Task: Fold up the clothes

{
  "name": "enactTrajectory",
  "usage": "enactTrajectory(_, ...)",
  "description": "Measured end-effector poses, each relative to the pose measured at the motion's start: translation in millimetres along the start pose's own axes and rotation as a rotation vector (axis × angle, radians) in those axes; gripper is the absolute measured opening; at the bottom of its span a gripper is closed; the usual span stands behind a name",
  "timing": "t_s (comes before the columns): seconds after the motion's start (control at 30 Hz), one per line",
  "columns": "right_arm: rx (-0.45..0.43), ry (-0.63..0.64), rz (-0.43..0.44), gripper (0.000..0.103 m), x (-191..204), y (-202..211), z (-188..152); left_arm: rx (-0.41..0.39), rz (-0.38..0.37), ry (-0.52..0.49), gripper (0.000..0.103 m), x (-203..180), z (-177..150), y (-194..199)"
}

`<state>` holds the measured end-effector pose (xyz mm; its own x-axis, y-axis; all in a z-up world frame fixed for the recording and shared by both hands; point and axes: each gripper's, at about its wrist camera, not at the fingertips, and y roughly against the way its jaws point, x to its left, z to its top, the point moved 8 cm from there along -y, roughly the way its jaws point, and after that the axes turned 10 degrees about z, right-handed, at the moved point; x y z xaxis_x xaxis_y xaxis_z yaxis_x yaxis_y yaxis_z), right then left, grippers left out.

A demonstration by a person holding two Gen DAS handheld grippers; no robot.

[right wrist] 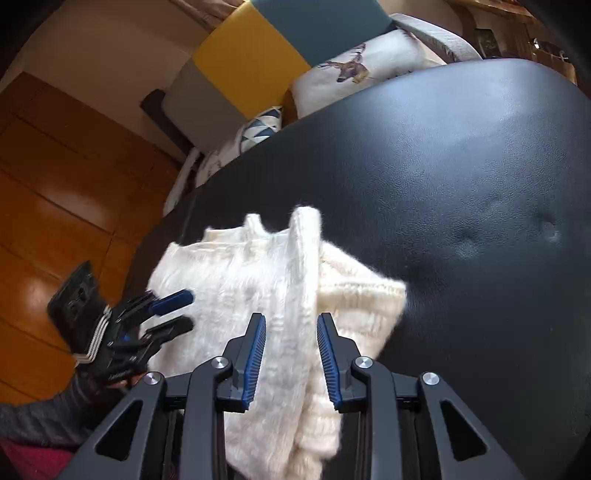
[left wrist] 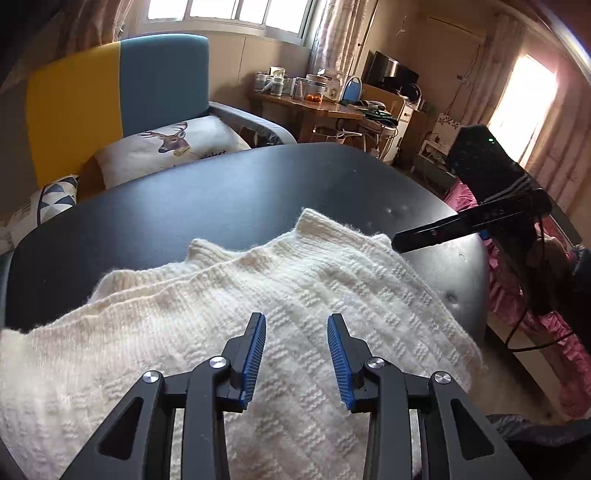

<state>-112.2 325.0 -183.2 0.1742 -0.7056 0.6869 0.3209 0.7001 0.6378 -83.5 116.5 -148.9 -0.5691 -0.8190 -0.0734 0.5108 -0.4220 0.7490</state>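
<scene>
On the black table [left wrist: 229,192] a cream knit sweater [left wrist: 258,295] lies partly folded, left gripper [left wrist: 296,321] and right gripper [right wrist: 290,321] hovering above it, jaws apart, empty, probably between folds.

Light source: daylight from the windows [left wrist: 229,14] and a blown-out curtained opening [left wrist: 524,96].
Glare: sheen on the black desk [right wrist: 480,147] and wooden floor [right wrist: 33,291].
Blur: knit sweater [right wrist: 266,273] smeared in the right wrist view.
Distortion: strong fisheye bending, dark corners.
</scene>
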Motion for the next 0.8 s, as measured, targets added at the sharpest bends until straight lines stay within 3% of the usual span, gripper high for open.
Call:
enactTrajectory(0.1,0.044,0.054,-0.108,0.029,-0.9,-25.7,1.7,0.01,0.01,0.018,0.036,7.3,-11.2,-2.7)
enactTrajectory(0.17,0.067,0.184,-0.202,0.011,8.8,-29.6,-5.0,0.023,0.009,0.027,0.036,8.6,-16.7,-7.4)
enactTrajectory(0.3,0.132,0.523,-0.566,0.006,32.1,-30.5,-34.6,0.051,-0.007,0.097,0.046,6.1,-24.8,-17.2)
enactTrajectory(0.37,0.208,0.606,-0.706,0.006,9.6,-36.8,-45.4,0.043,-0.016,0.131,0.049,2.2,-29.6,-23.1)
enactTrajectory(0.47,0.145,0.438,-0.635,0.005,-18.1,-24.9,-38.9,0.021,0.01,0.134,0.052,-8.5,-29.8,-25.2)
enactTrajectory(0.53,0.097,0.308,-0.542,0.006,-26.0,-17.6,-32.9,0.012,0.011,0.149,0.065,-12.7,-28.4,-24.8)
enactTrajectory(0.57,0.072,0.255,-0.496,0.007,-29.1,-13.9,-31.0,0.009,0.008,0.157,0.066,-14.0,-27.3,-24.3)
enactTrajectory(0.63,0.025,0.17,-0.412,0.015,-34.6,-2.7,-29.1,0.003,0.001,0.179,0.066,-14.2,-24.9,-21.3)
enactTrajectory(0.67,0.001,0.14,-0.384,0.021,-35.4,3.8,-27.7,0.002,-0.012,0.198,0.066,-11.6,-23.9,-16.2)
enactTrajectory(0.8,-0.098,0.107,-0.344,0.022,-22.9,29.8,-21.0,-0.029,-0.031,0.264,0.066,8.9,-22.1,15.4)
